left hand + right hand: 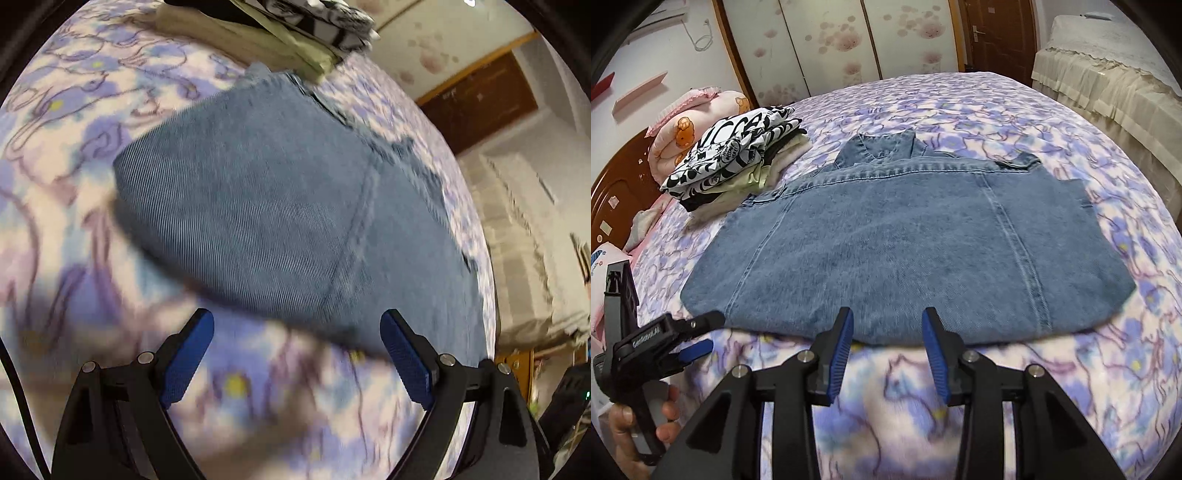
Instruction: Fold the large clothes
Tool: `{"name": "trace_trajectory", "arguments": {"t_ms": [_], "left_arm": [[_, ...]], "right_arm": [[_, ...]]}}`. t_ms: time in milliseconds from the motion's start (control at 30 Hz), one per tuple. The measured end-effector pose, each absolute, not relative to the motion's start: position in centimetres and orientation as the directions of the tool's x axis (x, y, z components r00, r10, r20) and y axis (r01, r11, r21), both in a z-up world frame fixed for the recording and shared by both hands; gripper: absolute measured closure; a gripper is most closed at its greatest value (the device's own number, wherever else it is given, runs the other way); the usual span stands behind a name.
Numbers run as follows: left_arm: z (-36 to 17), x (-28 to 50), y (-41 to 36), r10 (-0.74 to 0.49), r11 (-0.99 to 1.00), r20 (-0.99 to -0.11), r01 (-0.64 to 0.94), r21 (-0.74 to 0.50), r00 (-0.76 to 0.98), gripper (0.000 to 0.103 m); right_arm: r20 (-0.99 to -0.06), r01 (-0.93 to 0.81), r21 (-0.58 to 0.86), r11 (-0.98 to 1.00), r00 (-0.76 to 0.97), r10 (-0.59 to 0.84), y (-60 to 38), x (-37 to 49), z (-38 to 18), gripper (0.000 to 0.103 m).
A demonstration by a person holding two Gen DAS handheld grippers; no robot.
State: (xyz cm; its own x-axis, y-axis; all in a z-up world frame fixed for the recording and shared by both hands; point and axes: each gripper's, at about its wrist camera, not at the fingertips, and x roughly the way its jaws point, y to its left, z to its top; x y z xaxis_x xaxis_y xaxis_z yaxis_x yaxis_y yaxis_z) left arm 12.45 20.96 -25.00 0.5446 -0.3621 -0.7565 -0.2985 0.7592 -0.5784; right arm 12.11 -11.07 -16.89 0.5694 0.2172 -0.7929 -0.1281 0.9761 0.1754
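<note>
A blue denim jacket [905,251] lies back-up and partly folded on the purple floral bedspread [960,110], collar at the far side. My right gripper [888,325] is open and empty, its fingertips just over the jacket's near edge. My left gripper [709,332] is open and empty at the jacket's near left corner, held in a hand. In the left wrist view the jacket [277,206] fills the middle and my left gripper [297,325] is wide open just short of its edge. That view is motion-blurred.
A stack of folded clothes [738,151] with a black-and-white top sits left of the jacket; it also shows in the left wrist view [295,33]. Pink pillows [698,118] and a wooden headboard [617,177] are at far left. A covered cabinet [1108,81] stands at right.
</note>
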Motion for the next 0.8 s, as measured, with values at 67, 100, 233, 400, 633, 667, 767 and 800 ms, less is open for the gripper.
{"name": "trace_trajectory", "arguments": {"t_ms": [67,100,233,400,633,667,767,800], "left_arm": [[-25.3,13.7,21.3,-0.336,0.760,-0.737,-0.294,-0.580,0.587,0.012],[-25.4,14.2,21.5,-0.326,0.761,-0.729,-0.290,-0.580,0.602,0.012],[-26.1,16.7,21.7,-0.293,0.762,-0.708,-0.290,-0.579,0.643,0.012],[-25.8,17.9,21.5,-0.251,0.754,-0.662,-0.286,-0.592,0.706,0.015],[-24.3,17.5,22.4,-0.147,0.753,-0.633,-0.329,-0.570,0.760,0.087],[-23.6,17.5,21.8,-0.128,0.783,-0.630,-0.312,-0.539,0.766,0.090],[-21.0,16.9,19.8,-0.069,0.867,-0.600,-0.249,-0.431,0.797,0.093],[-20.2,16.4,19.5,-0.066,0.881,-0.586,-0.229,-0.414,0.808,0.095]], "right_arm": [[-0.794,-0.135,0.176,0.975,0.566,0.222,-10.5,13.2,-17.5,0.065],[-0.792,-0.140,0.178,0.974,0.567,0.226,-10.2,13.7,-17.7,0.065],[-0.793,-0.160,0.162,0.974,0.566,0.225,-8.8,15.4,-18.7,0.065],[-0.783,-0.166,0.125,0.978,0.588,0.200,-7.6,17.6,-19.3,0.065],[-0.790,-0.165,0.028,0.986,0.601,0.123,-6.4,20.6,-20.5,0.072],[-0.810,-0.176,0.008,0.984,0.577,0.109,-6.0,21.1,-21.4,0.074],[-0.827,-0.192,-0.020,0.981,0.555,0.092,-5.5,21.4,-22.9,0.075],[-0.827,-0.193,-0.015,0.981,0.554,0.096,-5.6,21.4,-23.0,0.075]]}}
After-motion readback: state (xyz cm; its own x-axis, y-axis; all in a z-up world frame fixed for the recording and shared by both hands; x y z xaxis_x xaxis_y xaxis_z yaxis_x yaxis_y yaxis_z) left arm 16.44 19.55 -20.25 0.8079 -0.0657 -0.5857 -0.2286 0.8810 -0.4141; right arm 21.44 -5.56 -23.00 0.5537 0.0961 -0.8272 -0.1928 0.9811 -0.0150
